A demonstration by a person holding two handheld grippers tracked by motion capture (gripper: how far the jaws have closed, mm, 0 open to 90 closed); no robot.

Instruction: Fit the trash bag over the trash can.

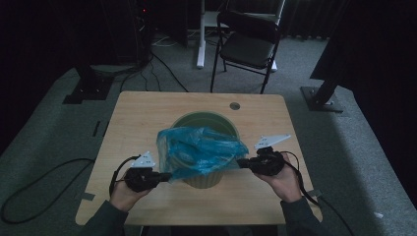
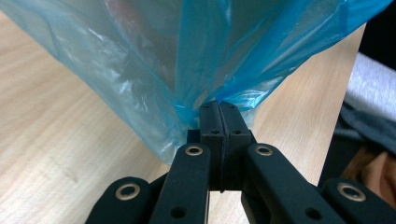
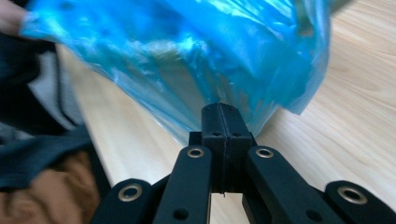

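A thin blue plastic bag (image 1: 199, 150) is stretched over the near side of a pale green round bin (image 1: 216, 123) that stands in the middle of the wooden table (image 1: 137, 113). My left gripper (image 1: 167, 175) is shut on the bag's left edge, at the bin's near left. My right gripper (image 1: 241, 162) is shut on the bag's right edge, beside the bin's right side. In the left gripper view the blue bag (image 2: 187, 60) fans up out of the closed jaws of the left gripper (image 2: 219, 106). In the right gripper view the bag (image 3: 196, 60) spreads from the closed jaws of the right gripper (image 3: 219, 108).
A black folding chair (image 1: 248, 42) stands beyond the table's far edge. Cables (image 1: 162, 69) run over the grey carpet. Black stand bases sit at the far left (image 1: 88, 88) and far right (image 1: 322, 96). A small round hole (image 1: 234, 105) marks the tabletop behind the bin.
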